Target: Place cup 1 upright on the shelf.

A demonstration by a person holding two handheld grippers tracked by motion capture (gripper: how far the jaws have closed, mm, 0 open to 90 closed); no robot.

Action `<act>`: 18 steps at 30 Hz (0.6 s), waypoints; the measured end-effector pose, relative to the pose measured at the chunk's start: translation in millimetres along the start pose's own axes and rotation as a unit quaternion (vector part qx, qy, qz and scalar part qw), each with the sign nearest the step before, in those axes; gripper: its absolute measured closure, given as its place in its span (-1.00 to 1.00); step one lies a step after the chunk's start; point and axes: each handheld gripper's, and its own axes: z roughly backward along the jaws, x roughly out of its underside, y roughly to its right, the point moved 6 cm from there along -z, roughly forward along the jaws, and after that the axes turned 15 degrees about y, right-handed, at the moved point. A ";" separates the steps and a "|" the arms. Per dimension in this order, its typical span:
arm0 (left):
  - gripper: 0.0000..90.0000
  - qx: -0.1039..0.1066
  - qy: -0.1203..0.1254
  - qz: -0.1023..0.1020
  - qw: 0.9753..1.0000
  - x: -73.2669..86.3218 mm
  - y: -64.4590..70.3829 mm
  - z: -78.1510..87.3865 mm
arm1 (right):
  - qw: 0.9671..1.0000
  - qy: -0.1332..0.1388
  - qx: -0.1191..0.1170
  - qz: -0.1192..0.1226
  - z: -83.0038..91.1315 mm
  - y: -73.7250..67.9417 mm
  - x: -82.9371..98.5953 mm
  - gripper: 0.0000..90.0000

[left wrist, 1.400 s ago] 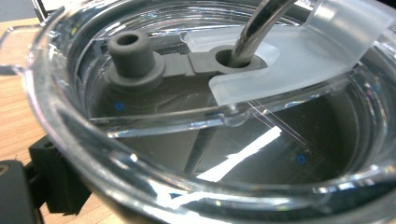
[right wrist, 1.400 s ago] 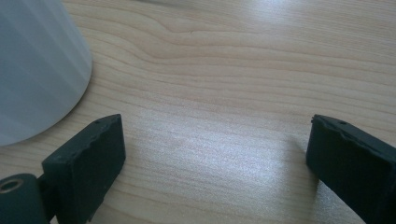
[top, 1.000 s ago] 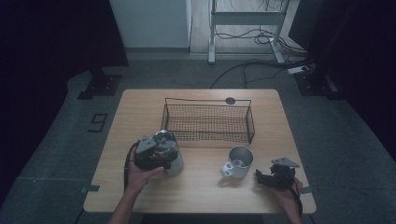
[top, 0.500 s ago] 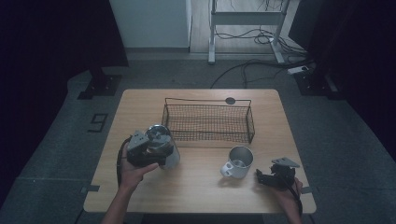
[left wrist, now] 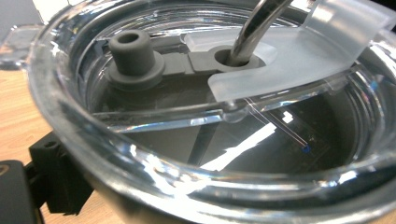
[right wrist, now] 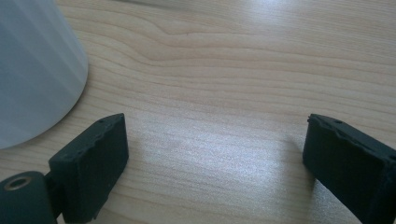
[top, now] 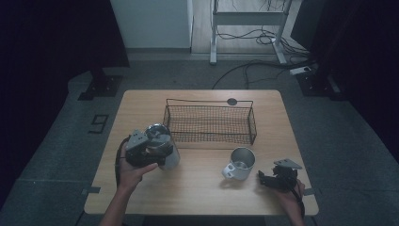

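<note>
1. The high view is dim, its corners falling to black around the pale wooden desk (top: 197, 188).
2. White glare streaks the blurred clear plastic tumbler lid (left wrist: 261, 154).
3. The right gripper view is bright, softly shadowed.

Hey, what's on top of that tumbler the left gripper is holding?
The tumbler in the left gripper carries a clear lid with a grey rubber plug and a metal straw through its hole. Glare hides whatever is inside.
</note>
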 end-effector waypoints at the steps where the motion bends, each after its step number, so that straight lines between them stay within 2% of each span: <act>1: -0.91 0.001 0.001 0.000 1.000 -0.5 0.1 0.0 | 1.000 0.000 0.000 0.000 0.0 0.1 0.0 -0.85; 9: -0.91 0.004 0.004 0.001 1.000 -3.6 2.3 -2.6 | 1.000 0.000 0.000 0.000 0.1 0.1 0.0 -0.85; 18: -0.91 0.006 0.013 0.002 1.000 -14.2 4.0 -4.9 | 1.000 0.000 0.001 0.000 0.0 0.1 0.0 -0.85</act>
